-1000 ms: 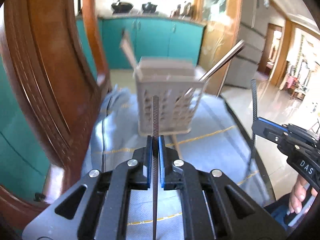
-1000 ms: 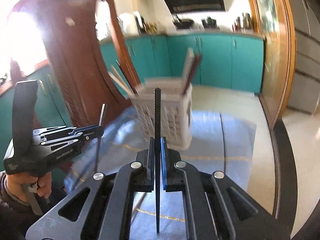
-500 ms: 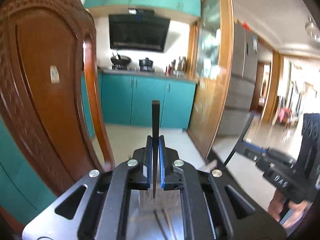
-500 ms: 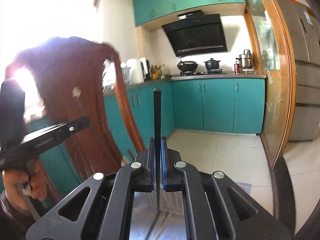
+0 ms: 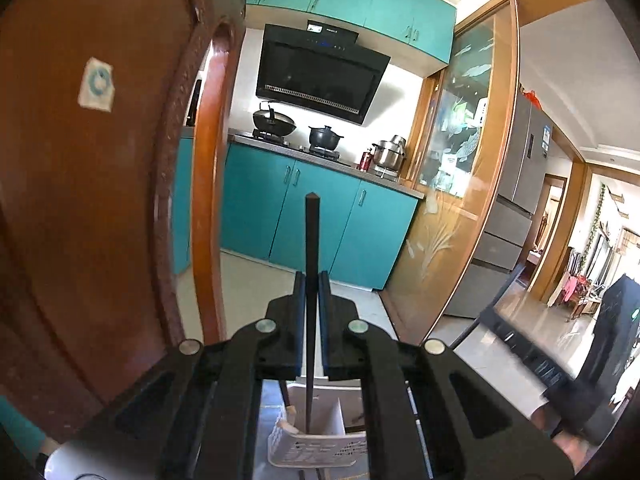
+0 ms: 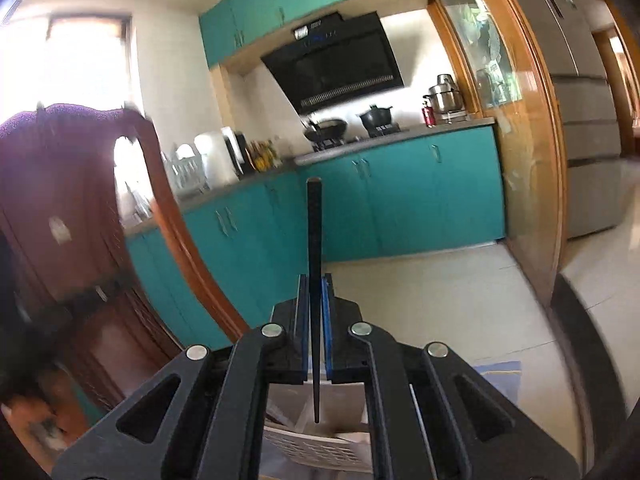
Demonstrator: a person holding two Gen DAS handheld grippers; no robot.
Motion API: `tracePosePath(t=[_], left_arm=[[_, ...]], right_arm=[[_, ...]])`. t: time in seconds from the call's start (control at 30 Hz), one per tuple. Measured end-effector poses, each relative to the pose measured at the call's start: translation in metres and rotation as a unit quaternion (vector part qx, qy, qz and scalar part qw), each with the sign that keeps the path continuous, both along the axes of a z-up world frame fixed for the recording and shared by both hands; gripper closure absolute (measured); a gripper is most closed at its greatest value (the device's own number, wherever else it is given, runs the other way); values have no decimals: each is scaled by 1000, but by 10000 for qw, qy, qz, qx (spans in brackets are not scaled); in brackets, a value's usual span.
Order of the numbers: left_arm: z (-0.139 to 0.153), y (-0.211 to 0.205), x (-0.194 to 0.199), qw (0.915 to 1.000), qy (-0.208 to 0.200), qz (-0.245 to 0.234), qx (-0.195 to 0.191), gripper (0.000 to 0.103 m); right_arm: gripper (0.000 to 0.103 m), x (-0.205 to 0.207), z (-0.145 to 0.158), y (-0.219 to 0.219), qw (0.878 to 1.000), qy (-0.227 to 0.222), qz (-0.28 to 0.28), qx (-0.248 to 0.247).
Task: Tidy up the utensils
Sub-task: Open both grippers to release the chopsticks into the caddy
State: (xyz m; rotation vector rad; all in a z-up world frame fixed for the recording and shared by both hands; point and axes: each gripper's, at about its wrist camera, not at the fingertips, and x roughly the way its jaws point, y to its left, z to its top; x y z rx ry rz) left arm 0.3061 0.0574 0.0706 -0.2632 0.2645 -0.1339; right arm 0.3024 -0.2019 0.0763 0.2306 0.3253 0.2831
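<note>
I have both sets of fingers clamped on upright dark chopsticks, left gripper (image 5: 311,280) and right gripper (image 6: 316,284), each above the white slotted utensil basket (image 5: 320,446) below.

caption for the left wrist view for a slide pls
Left gripper shut on a slim dark chopstick, held above a white perforated plastic utensil basket, teal kitchen cabinets beyond.
</note>
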Motion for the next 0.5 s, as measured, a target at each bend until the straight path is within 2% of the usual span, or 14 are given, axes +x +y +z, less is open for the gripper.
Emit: tracePosePath(t=[0.1,0.23,0.3,0.4,0.47,0.5], left_arm=[[-6,-8,4,9999,-112,62,36,96],[-27,-21,16,9996,155,125,191,96],[-37,-25,21,9993,328,55,194,96],[-45,-28,24,9986,450,-4,262,96],[-45,-27,19,9985,436,5,332,86],[-45,-26,15,9986,406,10,329,83]], right_arm=[[97,8,-20,13,9992,196,29,-353],[96,8,-39,20,9979,489,128,-412],[95,0,-37,22,9975,395,53,-590],[86,-16,-30,19,9978,226,91,-614],[78,-30,-22,14,9982,55,96,-582],[77,-40,-17,12,9984,-49,144,-539]])
